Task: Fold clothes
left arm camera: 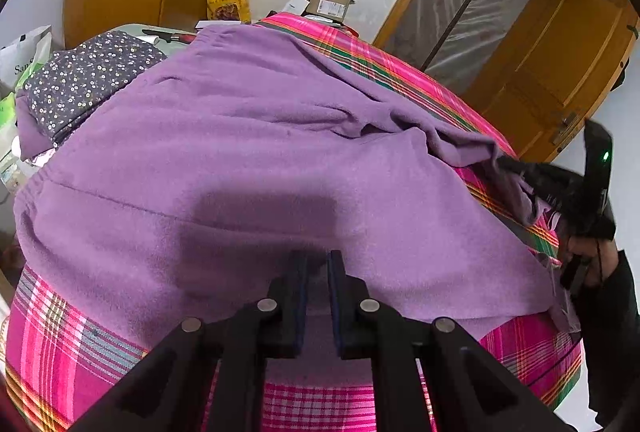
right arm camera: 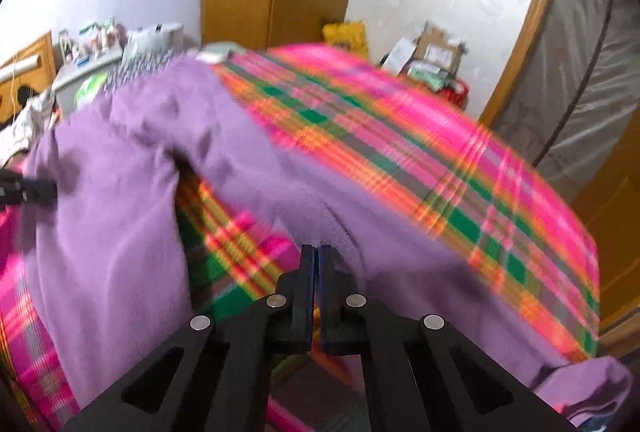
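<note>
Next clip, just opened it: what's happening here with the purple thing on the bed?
A person with a gripper in each hand is folding a purple fleece garment spread over a pink plaid bedspread. The right gripper is shut on a fold of the garment and the view is blurred by motion. The left gripper sits low on the garment's near edge, jaws nearly closed; a grip cannot be confirmed. A folded floral cloth lies at the far left.

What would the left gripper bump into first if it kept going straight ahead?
Probably the purple garment. The left gripper points at it, its fingers slightly apart with purple cloth right in front. How near it is cannot be told.
</note>
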Action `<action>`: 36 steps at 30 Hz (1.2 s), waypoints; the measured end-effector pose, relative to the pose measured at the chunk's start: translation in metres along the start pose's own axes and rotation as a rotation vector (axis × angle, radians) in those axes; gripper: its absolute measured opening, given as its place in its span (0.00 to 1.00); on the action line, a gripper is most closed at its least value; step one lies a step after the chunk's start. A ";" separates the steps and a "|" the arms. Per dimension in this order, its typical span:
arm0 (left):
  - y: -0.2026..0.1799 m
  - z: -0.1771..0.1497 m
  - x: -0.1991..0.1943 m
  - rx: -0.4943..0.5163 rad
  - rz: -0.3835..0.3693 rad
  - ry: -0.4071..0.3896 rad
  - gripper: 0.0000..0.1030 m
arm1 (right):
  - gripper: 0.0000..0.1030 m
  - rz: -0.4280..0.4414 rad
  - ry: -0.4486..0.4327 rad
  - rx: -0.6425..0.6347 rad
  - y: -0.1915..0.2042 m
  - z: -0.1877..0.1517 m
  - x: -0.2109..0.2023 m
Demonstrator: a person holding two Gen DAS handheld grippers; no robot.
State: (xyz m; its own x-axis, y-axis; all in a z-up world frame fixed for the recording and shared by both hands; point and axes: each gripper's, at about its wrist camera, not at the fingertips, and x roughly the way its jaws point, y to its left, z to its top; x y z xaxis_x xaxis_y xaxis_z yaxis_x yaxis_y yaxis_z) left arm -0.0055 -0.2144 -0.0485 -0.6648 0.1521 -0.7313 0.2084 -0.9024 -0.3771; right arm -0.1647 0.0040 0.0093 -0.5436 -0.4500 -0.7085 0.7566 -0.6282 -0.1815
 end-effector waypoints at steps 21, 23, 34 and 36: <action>0.002 0.001 0.001 0.004 -0.026 -0.014 0.11 | 0.33 0.109 0.019 -0.178 0.034 0.026 0.016; 0.002 0.001 0.001 0.001 -0.026 -0.015 0.11 | 0.33 0.077 0.040 -0.189 0.033 0.022 0.023; 0.003 0.001 0.002 -0.001 -0.036 -0.021 0.11 | 0.02 -0.060 -0.082 -0.126 -0.020 0.088 0.025; 0.004 0.001 0.002 -0.004 -0.039 -0.021 0.11 | 0.02 -0.091 -0.098 -0.106 -0.032 0.109 0.034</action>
State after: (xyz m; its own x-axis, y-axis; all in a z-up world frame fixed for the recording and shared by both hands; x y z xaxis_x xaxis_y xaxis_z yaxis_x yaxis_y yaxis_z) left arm -0.0064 -0.2180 -0.0508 -0.6878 0.1787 -0.7035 0.1843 -0.8944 -0.4074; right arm -0.2476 -0.0606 0.0654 -0.6403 -0.4571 -0.6172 0.7341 -0.6007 -0.3167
